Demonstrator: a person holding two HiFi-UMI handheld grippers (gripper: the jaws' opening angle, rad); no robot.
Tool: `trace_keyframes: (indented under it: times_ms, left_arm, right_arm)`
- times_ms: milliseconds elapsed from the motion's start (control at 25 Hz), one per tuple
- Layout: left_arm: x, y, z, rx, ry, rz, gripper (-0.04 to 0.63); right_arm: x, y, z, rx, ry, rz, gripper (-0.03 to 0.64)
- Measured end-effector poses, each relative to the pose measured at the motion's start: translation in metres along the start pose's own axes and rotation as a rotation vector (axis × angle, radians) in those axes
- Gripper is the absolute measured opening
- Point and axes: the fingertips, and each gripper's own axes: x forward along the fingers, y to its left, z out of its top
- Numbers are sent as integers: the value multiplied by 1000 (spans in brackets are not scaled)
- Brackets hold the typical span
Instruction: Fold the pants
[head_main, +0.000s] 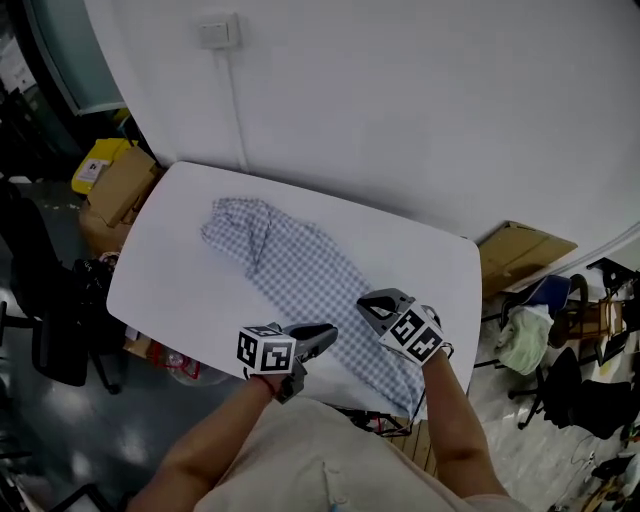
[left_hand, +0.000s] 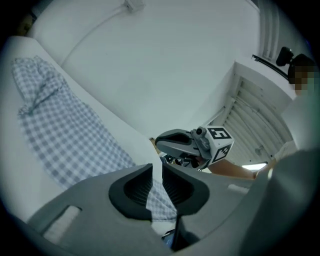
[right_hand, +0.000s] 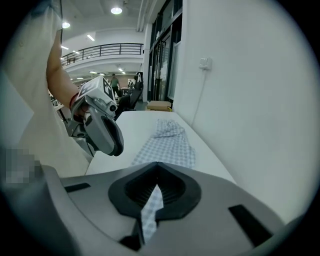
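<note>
Blue-and-white checked pants (head_main: 300, 275) lie stretched diagonally across the white table (head_main: 170, 280), with a bunched end at the far left and the other end at the near edge. My left gripper (head_main: 325, 336) is at that near end and shut on a strip of the checked cloth (left_hand: 159, 199), which runs between its pads. A little to the right, my right gripper (head_main: 368, 304) is shut on the same end, and cloth (right_hand: 150, 207) hangs out between its pads. The two grippers are close together, and each shows in the other's view: the right gripper (left_hand: 180, 142) and the left gripper (right_hand: 102, 132).
Cardboard boxes (head_main: 120, 185) and a yellow thing (head_main: 100, 160) sit on the floor at the table's far left. A flat cardboard sheet (head_main: 525, 250) and office chairs (head_main: 570, 390) stand to the right. A white wall with a socket (head_main: 218, 32) backs the table.
</note>
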Motion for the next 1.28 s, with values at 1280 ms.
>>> trace_keyframes:
  times_ms: [1280]
  left_arm:
    - [-208, 271, 152, -251, -362, 346, 67]
  right_arm:
    - [280, -75, 204, 50, 43, 173, 17]
